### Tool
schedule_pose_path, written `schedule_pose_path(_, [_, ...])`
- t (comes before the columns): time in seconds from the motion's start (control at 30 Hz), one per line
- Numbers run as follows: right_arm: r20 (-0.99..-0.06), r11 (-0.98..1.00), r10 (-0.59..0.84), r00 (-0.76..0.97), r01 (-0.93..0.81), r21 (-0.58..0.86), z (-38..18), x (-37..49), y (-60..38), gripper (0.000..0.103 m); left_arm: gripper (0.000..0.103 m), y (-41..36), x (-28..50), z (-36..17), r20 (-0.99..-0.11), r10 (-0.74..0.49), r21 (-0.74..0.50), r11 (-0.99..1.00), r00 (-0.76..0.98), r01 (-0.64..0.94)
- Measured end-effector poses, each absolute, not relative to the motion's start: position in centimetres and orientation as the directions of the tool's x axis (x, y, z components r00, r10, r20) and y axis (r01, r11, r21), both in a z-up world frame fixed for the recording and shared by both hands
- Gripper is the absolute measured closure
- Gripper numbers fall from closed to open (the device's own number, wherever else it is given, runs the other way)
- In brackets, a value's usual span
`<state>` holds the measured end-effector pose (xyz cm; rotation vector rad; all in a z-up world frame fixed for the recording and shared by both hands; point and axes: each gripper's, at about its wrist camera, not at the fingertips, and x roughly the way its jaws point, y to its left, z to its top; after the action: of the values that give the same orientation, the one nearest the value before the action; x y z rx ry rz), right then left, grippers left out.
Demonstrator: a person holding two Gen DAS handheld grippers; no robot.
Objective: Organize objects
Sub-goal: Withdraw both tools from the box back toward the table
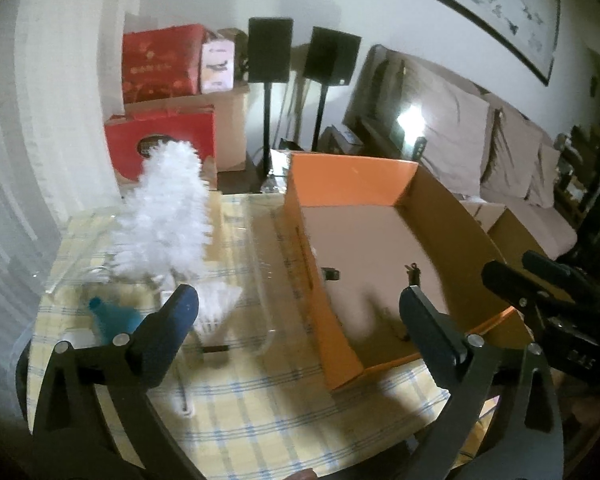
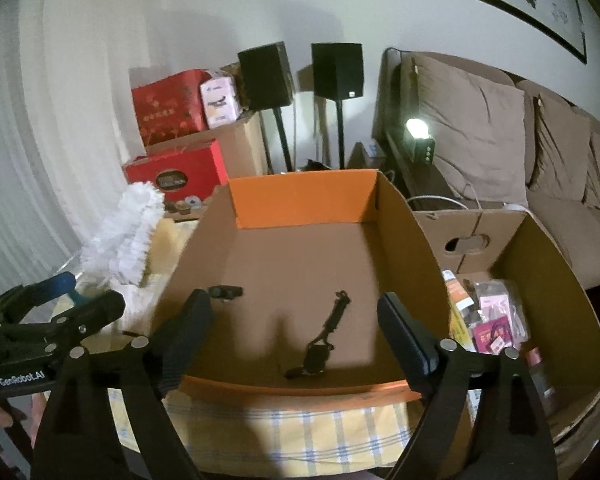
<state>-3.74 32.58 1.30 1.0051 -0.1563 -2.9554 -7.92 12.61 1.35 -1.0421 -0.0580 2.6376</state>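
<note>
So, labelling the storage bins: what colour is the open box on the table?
Orange box, with a plain brown cardboard inside; the right wrist view shows it best.

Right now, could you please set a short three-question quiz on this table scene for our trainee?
1. True or false: the orange box holds small dark items.
2. What does each claw, left claw and right claw, hold?
3. The white feathery brush stands: A) inside the box, B) in the clear tray beside it, C) on the sofa.

Key: 1 true; 2 nothing, both open; 3 B.
</note>
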Motion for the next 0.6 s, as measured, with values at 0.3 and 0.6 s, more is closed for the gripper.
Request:
schedule_pose_path(0.3, [-0.585, -0.996, -0.076, -0.807, 0.031, 0.086, 2.3, -2.6, 29.5, 0.002, 0.002, 9.2, -6.6, 2.3, -0.645, 0.273, -0.154, -0.961, -0.714, -0.228])
schedule_pose_path(0.6, [-0.578, -0.995, -0.097, -0.81, 0.075, 0.063, 3.0, -2.0, 26.4, 0.001, 0.001, 5.4, -5.1, 2.7, -0.637, 0.259, -0.162, -0.966, -0.726, -0.202])
